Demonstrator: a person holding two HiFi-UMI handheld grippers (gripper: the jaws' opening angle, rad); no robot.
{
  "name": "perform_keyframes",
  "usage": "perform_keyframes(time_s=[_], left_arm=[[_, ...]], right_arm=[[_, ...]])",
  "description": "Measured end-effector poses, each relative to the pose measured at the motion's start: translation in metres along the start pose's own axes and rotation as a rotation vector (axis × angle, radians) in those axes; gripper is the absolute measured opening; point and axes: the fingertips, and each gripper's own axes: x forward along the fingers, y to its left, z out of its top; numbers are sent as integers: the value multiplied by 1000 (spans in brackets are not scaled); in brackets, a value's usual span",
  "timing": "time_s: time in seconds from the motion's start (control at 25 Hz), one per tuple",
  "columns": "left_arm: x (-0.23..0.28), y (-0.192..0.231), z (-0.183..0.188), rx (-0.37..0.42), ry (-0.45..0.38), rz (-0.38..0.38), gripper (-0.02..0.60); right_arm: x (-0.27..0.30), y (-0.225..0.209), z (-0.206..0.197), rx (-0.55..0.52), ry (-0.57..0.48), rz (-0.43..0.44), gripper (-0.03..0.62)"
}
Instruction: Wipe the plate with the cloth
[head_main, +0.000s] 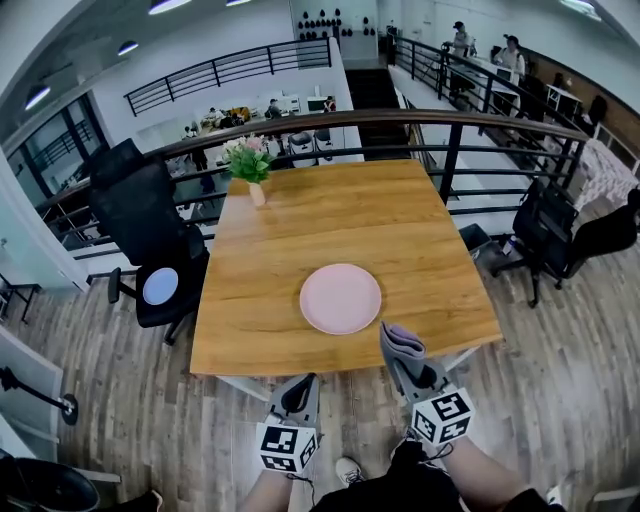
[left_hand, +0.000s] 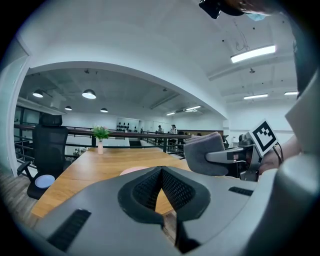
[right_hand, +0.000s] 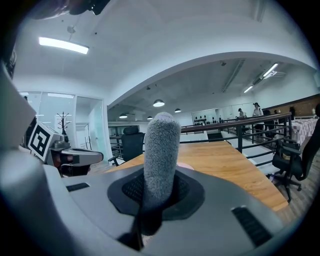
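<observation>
Grey cloth (right_hand: 161, 150) sits pinched in the right gripper (head_main: 404, 352), just beside the pink plate (head_main: 340, 298) on the table (head_main: 300, 220); left gripper (head_main: 299, 392) closed, empty. Best lowered flat onto the plate, then swept lightly in circles

head view: we look steeply down from above the near edge, whole worktop (head_main: 400, 230) in frame | left gripper view: we ride the left claw (head_main: 303, 385), low, facing along the worktop | right gripper view: likewise on the right claw (head_main: 402, 352) | shared: worktop, black chair (head_main: 140, 215)
</observation>
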Motion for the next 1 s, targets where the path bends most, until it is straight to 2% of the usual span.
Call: perform_keyframes(time_s=[0.4, 1.0], left_arm=[[-8, -11, -3, 0, -7, 0, 18], [-8, -12, -2, -1, -15, -13, 18]], right_arm=[[-14, 10, -2, -18, 1, 27, 52], [-20, 15, -4, -14, -4, 20, 52]])
